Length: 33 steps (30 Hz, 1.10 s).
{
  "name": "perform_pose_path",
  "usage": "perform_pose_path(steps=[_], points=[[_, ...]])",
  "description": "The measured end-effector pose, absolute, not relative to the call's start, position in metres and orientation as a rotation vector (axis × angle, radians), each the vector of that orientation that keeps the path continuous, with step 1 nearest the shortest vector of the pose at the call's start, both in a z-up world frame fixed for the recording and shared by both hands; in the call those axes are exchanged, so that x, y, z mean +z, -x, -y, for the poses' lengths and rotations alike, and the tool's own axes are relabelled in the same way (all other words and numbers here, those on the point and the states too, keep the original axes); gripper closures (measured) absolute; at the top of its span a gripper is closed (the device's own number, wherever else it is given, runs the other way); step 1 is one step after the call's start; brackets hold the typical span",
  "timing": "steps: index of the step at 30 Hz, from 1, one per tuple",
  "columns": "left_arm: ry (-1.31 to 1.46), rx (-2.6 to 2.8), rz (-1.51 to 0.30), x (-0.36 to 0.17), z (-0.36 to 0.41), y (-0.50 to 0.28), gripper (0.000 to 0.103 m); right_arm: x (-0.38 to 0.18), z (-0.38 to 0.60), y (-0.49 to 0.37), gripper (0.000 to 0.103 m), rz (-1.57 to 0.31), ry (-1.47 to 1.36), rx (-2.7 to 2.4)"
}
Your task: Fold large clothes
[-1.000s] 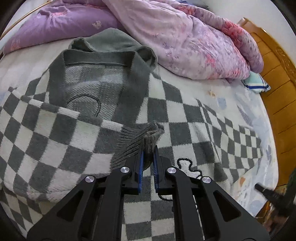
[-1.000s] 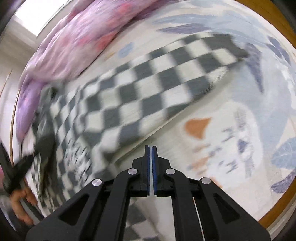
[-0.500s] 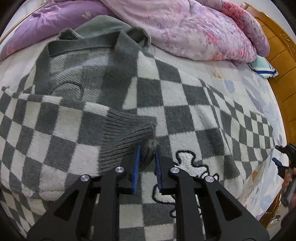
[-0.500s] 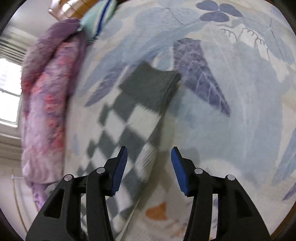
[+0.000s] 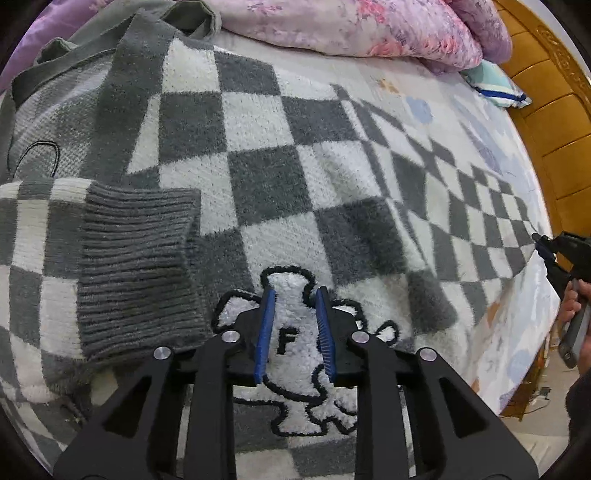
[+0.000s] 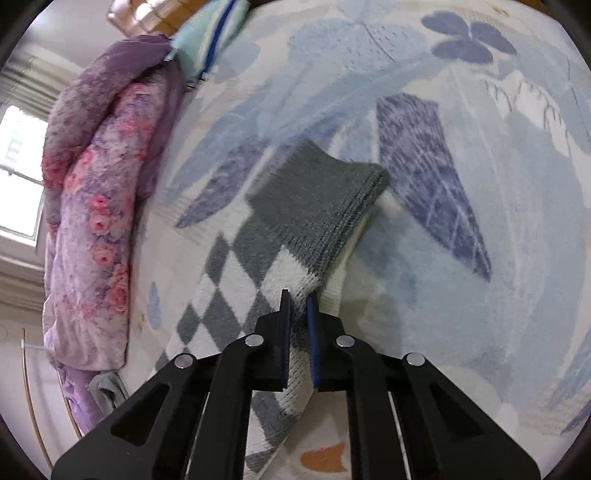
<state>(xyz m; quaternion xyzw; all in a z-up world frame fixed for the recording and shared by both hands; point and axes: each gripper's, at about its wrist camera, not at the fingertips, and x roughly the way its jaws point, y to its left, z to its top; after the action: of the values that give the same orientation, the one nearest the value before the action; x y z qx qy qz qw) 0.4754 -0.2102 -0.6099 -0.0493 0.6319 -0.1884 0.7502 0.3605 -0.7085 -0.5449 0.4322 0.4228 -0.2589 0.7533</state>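
A grey-and-white checkered sweater (image 5: 280, 155) lies spread on the bed. Its left sleeve is folded across the chest, with the ribbed grey cuff (image 5: 136, 266) lying flat. My left gripper (image 5: 294, 299) is open and empty, hovering over the white bear patch (image 5: 291, 332) just right of that cuff. In the right wrist view the other sleeve (image 6: 236, 295) stretches out with its grey cuff (image 6: 325, 195) ahead. My right gripper (image 6: 297, 299) has closed on this sleeve just behind the cuff. The right gripper also shows at the edge of the left wrist view (image 5: 546, 251).
A pink-purple floral quilt (image 5: 369, 29) is bunched along the far side of the bed, also seen in the right wrist view (image 6: 96, 192). A small teal pillow (image 5: 495, 83) and the wooden headboard (image 5: 554, 122) are at right. The floral bedsheet (image 6: 461, 258) surrounds the sleeve.
My left gripper let go of the left cuff, opened and moved right over the bear patch. My right gripper came down over the right sleeve and closed on it.
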Motion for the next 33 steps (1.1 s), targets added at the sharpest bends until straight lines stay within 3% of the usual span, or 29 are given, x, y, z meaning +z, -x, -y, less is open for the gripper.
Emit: perform_pose_path(steps=[9,17,23,29,33], points=[[0.311,-0.438,-1.259,-0.546,0.138,-0.469,0.055,-0.418,0.575,-0.386,0.096,-0.747,-0.551,-0.378],[0.35,-0.196,-1.157,-0.495,-0.037,-0.456,0.048,-0.349,0.357,-0.41,0.096,-0.687,-0.316,-0.026],[0.4,-0.025,-1.137,-0.489,-0.162,-0.433,0.048,-0.378,0.193,-0.41,0.096,-0.784,-0.28,0.211],[0.421,0.046,-1.149,-0.499,-0.227,-0.412,0.048,-0.484,0.061,-0.413,0.095,-1.028,-0.185,0.35],[0.446,0.038,-1.177,-0.51,-0.236,-0.405,0.048,-0.544,0.029,-0.412,0.09,-1.22,-0.08,0.355]])
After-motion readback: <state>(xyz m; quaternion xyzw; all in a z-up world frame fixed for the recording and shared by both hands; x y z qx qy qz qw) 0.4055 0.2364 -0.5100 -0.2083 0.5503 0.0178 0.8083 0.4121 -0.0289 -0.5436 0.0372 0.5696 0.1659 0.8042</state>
